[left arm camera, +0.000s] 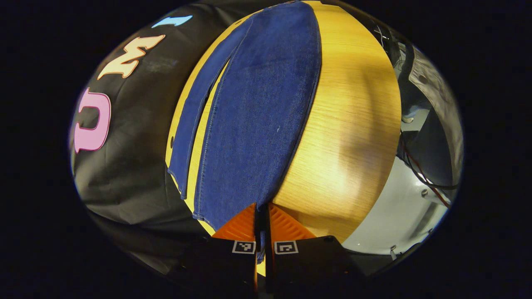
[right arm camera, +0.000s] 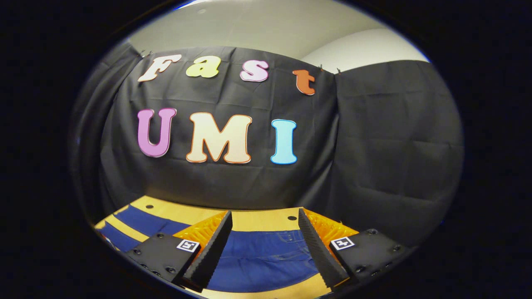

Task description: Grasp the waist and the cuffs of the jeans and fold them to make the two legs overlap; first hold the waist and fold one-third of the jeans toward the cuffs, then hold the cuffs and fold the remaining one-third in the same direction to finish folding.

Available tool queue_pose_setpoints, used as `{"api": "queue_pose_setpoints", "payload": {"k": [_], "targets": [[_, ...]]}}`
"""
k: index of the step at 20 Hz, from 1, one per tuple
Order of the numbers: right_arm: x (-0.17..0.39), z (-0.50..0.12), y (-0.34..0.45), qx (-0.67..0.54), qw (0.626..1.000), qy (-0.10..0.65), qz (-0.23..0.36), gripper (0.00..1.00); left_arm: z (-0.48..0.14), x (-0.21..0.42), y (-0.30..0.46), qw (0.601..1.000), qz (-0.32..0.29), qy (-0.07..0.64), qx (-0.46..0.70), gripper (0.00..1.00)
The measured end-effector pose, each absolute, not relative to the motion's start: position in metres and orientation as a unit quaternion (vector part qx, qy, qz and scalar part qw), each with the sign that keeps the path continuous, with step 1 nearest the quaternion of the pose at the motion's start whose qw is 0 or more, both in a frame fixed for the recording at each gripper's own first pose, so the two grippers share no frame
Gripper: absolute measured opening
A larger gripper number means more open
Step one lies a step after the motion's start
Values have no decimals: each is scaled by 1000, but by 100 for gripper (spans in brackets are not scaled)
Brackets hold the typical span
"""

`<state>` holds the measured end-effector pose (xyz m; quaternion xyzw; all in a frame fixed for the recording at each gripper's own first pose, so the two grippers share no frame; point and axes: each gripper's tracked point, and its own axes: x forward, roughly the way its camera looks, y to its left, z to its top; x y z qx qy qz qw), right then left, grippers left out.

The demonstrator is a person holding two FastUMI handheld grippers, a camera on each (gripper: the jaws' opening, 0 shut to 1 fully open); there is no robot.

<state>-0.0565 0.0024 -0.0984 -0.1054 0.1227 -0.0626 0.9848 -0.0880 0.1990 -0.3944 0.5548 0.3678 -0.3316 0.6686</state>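
Left gripper [left arm camera: 262, 216] clenching cuff of jeans [left arm camera: 257, 116]; legs running lengthwise toward 12 o'clock on table [left arm camera: 353, 124]. Right gripper [right arm camera: 262, 245] hovering released, waist between fingers.

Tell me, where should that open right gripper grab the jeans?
Probably at the waist edge of the jeans, flat on the table between the open right gripper fingers. Come down from above and pinch the edge; the left gripper already pinches a cuff.
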Motion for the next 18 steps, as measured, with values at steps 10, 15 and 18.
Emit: {"api": "queue_pose_setpoints", "payload": {"k": [10, 15, 18], "targets": [[-106, -217, -101, -409, 878, 231, 87, 100, -397, -83, 201, 663, -284, 413, 556, 0], [-121, -289, -132, -486, 815, 275, 156, 99, -398, -82, 199, 657, -266, 444, 548, 0], [-130, -332, -134, -540, 757, 291, 223, 99, -399, -79, 200, 653, -254, 460, 545, 0]]}}
